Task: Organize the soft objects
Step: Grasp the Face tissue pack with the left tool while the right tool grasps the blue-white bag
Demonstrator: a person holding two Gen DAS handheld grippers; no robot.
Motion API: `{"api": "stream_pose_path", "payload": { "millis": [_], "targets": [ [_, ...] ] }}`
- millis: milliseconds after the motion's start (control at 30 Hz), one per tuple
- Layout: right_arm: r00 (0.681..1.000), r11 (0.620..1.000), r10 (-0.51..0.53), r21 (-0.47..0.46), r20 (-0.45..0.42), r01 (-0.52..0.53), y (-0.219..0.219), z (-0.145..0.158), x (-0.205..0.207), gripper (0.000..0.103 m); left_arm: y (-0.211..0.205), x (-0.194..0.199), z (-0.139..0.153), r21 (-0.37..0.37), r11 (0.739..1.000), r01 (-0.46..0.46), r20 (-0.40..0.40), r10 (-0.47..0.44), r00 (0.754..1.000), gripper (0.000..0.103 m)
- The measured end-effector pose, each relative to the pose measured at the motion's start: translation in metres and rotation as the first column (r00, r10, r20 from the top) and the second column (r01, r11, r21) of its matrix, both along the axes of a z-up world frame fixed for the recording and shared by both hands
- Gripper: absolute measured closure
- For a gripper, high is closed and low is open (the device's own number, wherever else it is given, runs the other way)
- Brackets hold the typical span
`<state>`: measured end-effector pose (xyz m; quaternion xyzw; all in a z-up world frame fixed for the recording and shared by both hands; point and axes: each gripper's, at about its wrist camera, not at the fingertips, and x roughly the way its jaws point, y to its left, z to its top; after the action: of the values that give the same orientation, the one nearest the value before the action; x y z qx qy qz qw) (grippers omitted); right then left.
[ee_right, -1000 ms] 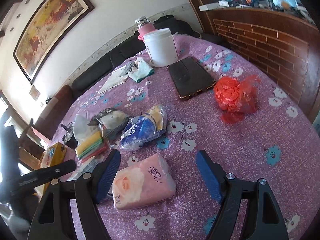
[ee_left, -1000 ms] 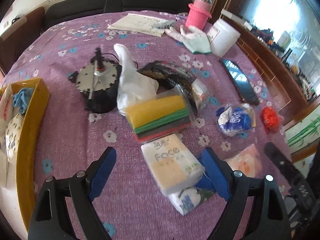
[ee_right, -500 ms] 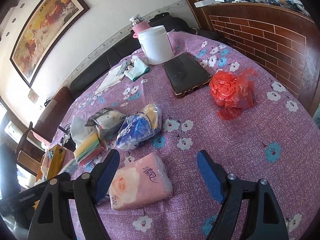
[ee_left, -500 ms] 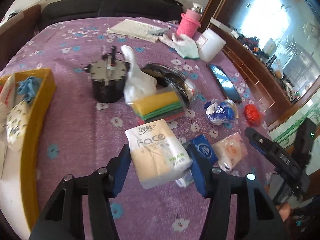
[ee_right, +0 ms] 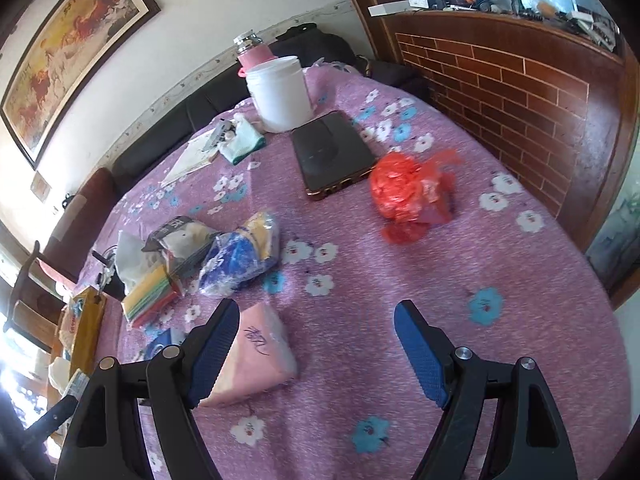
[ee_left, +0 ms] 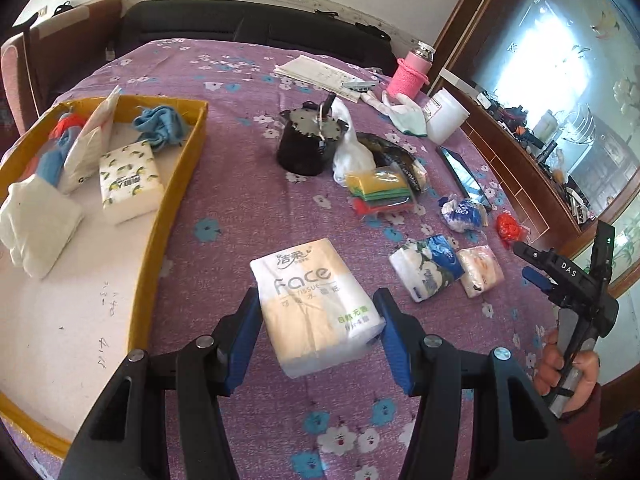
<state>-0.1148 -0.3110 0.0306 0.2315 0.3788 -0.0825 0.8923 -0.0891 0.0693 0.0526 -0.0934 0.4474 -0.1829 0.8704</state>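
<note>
In the left wrist view, a yellow tray [ee_left: 176, 184] sits at the left of the bench [ee_left: 240, 184], which wears a purple flowered cloth. Inside the tray lie a white bundle [ee_left: 36, 228], a white packet standing on edge [ee_left: 90, 140], a lemon-print tissue pack [ee_left: 130, 180] and a blue cloth [ee_left: 162, 126]. Right of the tray, the left claw [ee_left: 318, 334] has its blue pads pressed against both sides of a "Face" tissue pack [ee_left: 316, 304], lifted clear of the cloth. Beyond it stand a black pot [ee_left: 306, 148], a white bag [ee_left: 352, 148] and a stack of coloured cloths [ee_left: 380, 192]. Further right lie a blue floral pack [ee_left: 426, 270], touching a pink pack [ee_left: 480, 272], then a blue-and-white wrapper [ee_left: 464, 214], a phone [ee_left: 464, 176] and a red bag [ee_left: 508, 228]. At the far right a hand [ee_left: 568, 372] grips the other tool.

In the right wrist view, the right claw [ee_right: 316, 348] stands wide open with nothing gripped. The pink pack [ee_right: 256, 360] lies on the cloth just beside its left pad; whether they touch I cannot tell. The red bag [ee_right: 408, 192] lies well ahead, beside the phone [ee_right: 332, 152] and a white tub [ee_right: 280, 92].
</note>
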Motion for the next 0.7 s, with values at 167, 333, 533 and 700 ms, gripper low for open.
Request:
{"api": "stream_pose_path", "payload": {
  "millis": [167, 333, 533, 700],
  "targets": [
    [0.998, 0.998, 0.046, -0.042, -0.040, -0.048, 0.013, 0.009, 0.017, 0.020, 0.002, -0.005, -0.003, -0.017, 1.000, 0.013, -0.006, -0.013, 1.000, 0.047],
    [0.990, 0.994, 0.095, -0.051, -0.108, -0.101, 0.030, 0.012, 0.067, 0.020, 0.005, -0.012, 0.005, -0.021, 1.000, 0.013, 0.016, -0.013, 1.000, 0.047],
    [0.976, 0.989, 0.090, 0.129, -0.197, -0.066, 0.030, -0.014, 0.121, 0.020, 0.015, -0.018, 0.011, -0.022, 1.000, -0.009, 0.030, 0.009, 1.000, 0.047],
    [0.975, 0.993, 0.102, 0.079, -0.199, -0.087, 0.040, -0.012, 0.127, 0.054, 0.029, -0.018, 0.013, -0.026, 0.999, -0.032, 0.032, 0.033, 0.999, 0.047]
  ]
}}
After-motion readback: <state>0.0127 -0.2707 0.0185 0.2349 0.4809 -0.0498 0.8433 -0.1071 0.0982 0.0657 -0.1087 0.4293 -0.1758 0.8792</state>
